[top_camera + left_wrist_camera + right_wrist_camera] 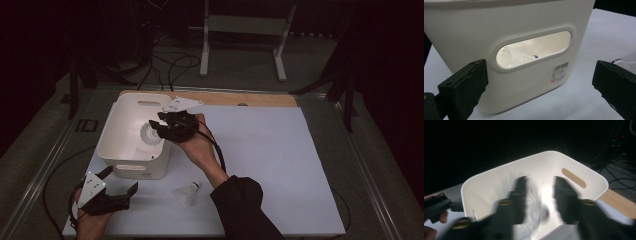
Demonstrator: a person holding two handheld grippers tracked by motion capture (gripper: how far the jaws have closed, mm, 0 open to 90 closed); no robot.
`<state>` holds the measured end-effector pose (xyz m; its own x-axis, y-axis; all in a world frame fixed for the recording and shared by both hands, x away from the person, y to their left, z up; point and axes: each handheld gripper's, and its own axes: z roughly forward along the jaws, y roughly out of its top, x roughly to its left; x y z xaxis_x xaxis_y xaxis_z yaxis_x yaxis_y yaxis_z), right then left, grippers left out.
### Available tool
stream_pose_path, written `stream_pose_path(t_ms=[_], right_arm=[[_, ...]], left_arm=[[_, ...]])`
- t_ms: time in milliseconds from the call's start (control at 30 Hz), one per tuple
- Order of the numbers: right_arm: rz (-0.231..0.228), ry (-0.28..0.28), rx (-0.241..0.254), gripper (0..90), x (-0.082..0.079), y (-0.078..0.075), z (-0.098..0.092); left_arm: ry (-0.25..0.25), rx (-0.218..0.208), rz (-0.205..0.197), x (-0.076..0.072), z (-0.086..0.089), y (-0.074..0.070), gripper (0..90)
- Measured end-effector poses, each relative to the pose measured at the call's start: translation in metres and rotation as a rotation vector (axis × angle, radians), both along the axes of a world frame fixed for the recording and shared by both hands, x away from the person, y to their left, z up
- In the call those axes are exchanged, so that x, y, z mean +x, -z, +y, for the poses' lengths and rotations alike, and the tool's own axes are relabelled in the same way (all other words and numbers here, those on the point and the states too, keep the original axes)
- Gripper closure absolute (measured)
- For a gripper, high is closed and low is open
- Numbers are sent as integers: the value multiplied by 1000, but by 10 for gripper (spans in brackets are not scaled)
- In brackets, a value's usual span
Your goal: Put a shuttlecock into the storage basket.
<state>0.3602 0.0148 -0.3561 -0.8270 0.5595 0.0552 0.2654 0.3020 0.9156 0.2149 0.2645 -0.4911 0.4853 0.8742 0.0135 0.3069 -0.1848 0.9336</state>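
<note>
Barcode label [560, 72], white bin [524, 25], text unreadable

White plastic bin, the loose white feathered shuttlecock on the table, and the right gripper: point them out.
White plastic bin [131, 171]: high view, near wall.
White feathered shuttlecock [187, 193]: high view, feather skirt.
Right gripper [159, 122]: high view, between jaw tips.

The bin [131, 167] stands at the table's [280, 165] left part, with a shuttlecock [150, 134] inside it, blurred, possibly in mid-air. A second shuttlecock [188, 193] lies on the table just right of the bin's near corner.
</note>
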Motion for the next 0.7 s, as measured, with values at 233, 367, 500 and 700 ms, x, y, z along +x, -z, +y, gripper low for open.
stream_pose_path(t_ms=[233,367,500,700], right_arm=[[20,75,-6,166,4,0,-8],[20,77,-14,121,4,-1,-12],[9,81,-24,102,3,-2,-16],[-1,87,-43,98,3,-3,-23]], left_arm=[[1,0,-1,0,0,0,11],[0,0,0,0,0,0,11],[1,-1,-1,0,0,0,11],[-1,-1,-1,0,0,0,11]])
